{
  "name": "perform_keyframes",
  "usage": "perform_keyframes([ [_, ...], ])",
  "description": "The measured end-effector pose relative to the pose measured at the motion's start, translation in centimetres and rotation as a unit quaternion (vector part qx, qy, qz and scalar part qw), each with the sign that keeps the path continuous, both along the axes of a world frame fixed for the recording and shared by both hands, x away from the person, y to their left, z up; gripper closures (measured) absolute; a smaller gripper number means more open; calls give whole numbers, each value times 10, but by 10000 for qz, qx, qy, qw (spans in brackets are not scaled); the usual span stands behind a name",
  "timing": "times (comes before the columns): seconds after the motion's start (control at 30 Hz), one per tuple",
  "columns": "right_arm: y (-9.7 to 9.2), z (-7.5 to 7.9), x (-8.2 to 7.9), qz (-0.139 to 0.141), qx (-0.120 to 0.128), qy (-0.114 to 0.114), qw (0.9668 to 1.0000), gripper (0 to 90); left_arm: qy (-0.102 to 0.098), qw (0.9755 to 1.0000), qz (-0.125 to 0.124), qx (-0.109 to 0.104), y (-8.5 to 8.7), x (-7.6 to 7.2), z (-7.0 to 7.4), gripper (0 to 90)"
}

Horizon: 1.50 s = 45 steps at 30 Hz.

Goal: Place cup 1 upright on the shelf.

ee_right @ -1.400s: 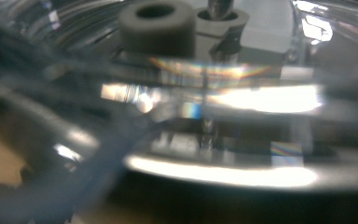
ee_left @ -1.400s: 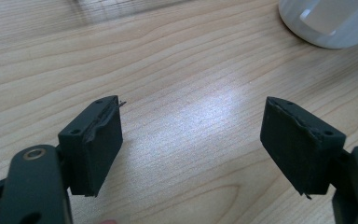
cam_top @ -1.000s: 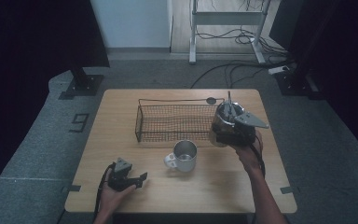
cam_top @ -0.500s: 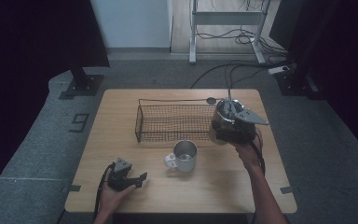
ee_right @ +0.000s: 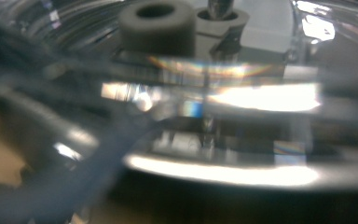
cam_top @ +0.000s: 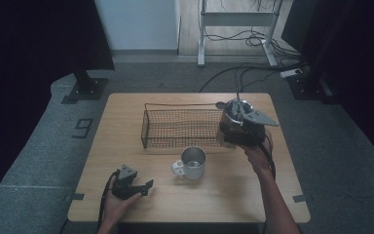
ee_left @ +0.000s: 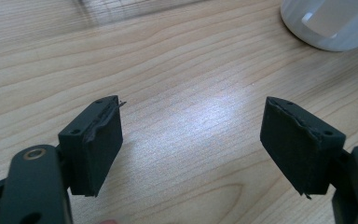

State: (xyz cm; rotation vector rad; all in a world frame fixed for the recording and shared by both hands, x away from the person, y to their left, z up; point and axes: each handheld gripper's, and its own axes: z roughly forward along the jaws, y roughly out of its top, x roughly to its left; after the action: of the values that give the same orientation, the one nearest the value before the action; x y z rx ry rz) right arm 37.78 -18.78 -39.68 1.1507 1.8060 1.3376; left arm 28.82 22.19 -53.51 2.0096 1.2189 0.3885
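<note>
the right gripper (cam_top: 241, 127) is raised at the right end of the wire basket (cam_top: 180, 127), and a shiny metal, lid-like thing (cam_top: 234, 108) with a glass-like sheen sits right at its front; in the right gripper view that thing (ee_right: 214, 107) is pressed up close and blurred, a grey ring-shaped knob (ee_right: 157, 25) at its top, and the jaws themselves are lost behind it, so whether they clamp it or merely stand against it cannot be told. the person's right hand (cam_top: 257, 157) holds the gripper from behind, the cable trailing down along the forearm. the left gripper (cam_top: 135, 187) lies low near the front left of the wooden table (cam_top: 126, 112), held in the left hand (cam_top: 114, 204); in the left gripper view its two black pads (ee_left: 98, 144) stand wide apart with bare wood between them. a metal mug (cam_top: 192, 164) with a white handle stands between the two grippers, just in front of the basket, its pale base (ee_left: 331, 23) showing at the upper right of the left gripper view.
</note>
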Motion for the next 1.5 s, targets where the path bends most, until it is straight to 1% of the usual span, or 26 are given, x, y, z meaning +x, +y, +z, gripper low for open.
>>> perform_keyframes([
  [0.57,5,7,12,18,-19,-13,10000,36,10,10000,2,-12,0,0,0,215],
  [1.4,14,13,33,-3,-35,-12,10000,36,6,10000,4,-5,3,0,0,215],
  [1.5,15,13,37,-2,-57,18,10000,36,8,10000,5,-13,3,0,1,215],
])
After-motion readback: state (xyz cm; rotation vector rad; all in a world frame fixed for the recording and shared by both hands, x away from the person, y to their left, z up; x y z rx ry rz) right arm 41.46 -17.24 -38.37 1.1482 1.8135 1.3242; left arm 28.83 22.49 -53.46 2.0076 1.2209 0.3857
